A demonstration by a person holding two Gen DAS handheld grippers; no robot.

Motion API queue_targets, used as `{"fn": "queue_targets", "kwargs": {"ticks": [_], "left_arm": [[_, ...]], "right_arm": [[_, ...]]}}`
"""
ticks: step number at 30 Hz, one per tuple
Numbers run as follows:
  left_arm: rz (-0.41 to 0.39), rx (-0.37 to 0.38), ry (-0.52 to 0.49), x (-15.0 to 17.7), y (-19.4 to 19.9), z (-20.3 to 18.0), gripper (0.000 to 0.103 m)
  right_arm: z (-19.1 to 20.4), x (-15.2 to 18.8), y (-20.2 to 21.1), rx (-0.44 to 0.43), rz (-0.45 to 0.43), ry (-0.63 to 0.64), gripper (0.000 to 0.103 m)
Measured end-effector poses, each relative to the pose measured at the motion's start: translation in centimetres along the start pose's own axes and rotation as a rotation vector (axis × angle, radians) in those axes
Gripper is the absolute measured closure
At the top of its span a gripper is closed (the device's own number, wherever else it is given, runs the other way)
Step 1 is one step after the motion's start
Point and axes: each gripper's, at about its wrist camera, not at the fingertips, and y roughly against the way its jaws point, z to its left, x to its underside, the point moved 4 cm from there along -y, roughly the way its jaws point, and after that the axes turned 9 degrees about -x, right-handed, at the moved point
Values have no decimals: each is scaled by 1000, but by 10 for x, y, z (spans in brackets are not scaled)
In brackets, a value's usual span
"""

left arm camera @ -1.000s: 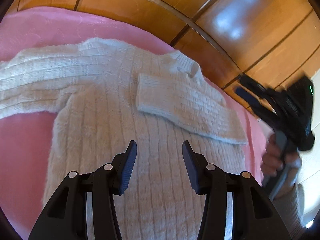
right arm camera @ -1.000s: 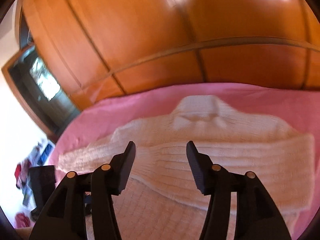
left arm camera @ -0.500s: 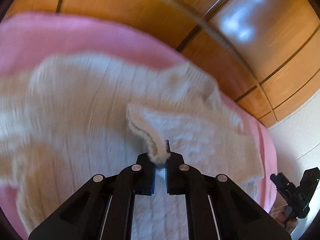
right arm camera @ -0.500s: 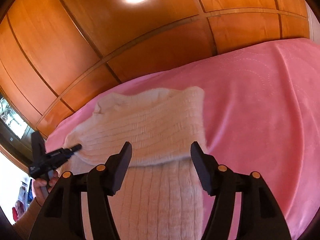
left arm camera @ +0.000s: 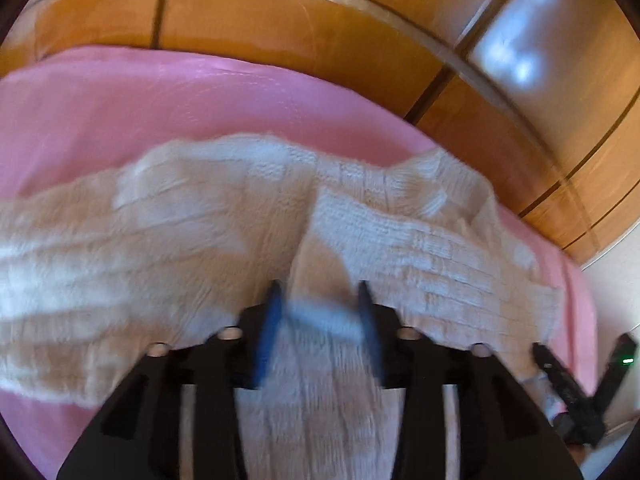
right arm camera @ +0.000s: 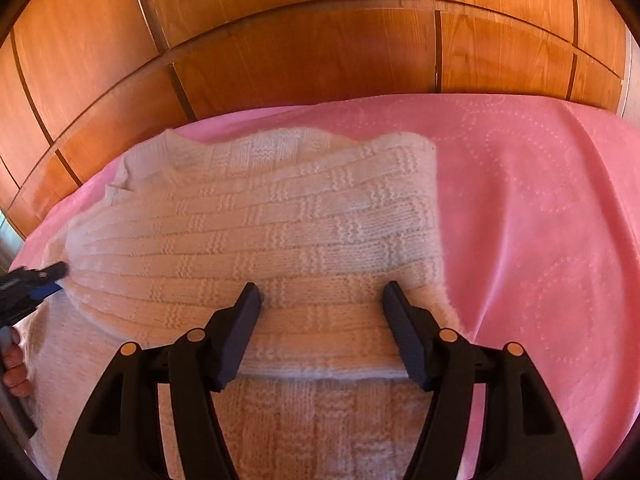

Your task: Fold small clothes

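A cream knitted sweater lies flat on a pink bedcover. One sleeve is folded across its chest. My left gripper is blurred; its jaws are opening, and the sleeve's cuff lies loosely between them. In the right wrist view my right gripper hovers low over the folded sleeve. Its jaws are opening, with only flat knit beneath them and nothing pinched. The left gripper shows at that view's left edge, by the cuff.
Glossy wooden wardrobe doors rise right behind the bed. Bare pink bedcover stretches to the right of the sweater. A hand holds the left tool. The right gripper shows at the left wrist view's lower right.
The left gripper closed on the sleeve cuff and lifted it half a second ago; its jaws now stand apart. The right gripper swung over and sank close to the folded sleeve.
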Motion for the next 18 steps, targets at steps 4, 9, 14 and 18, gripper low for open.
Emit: {"fn": "queue_targets", "kwargs": {"ticks": [4, 9, 14, 18], "left_arm": [[-38, 30, 101, 12, 39, 41, 49], [-67, 5, 330, 33, 91, 136, 49], [-169, -100, 599, 60, 149, 250, 49], [-236, -215, 801, 74, 184, 333, 49]], "right_arm": [[4, 2, -7, 30, 14, 47, 27], [11, 6, -12, 64, 45, 102, 15], [14, 7, -15, 73, 44, 111, 14], [18, 9, -16, 94, 37, 124, 14]]}}
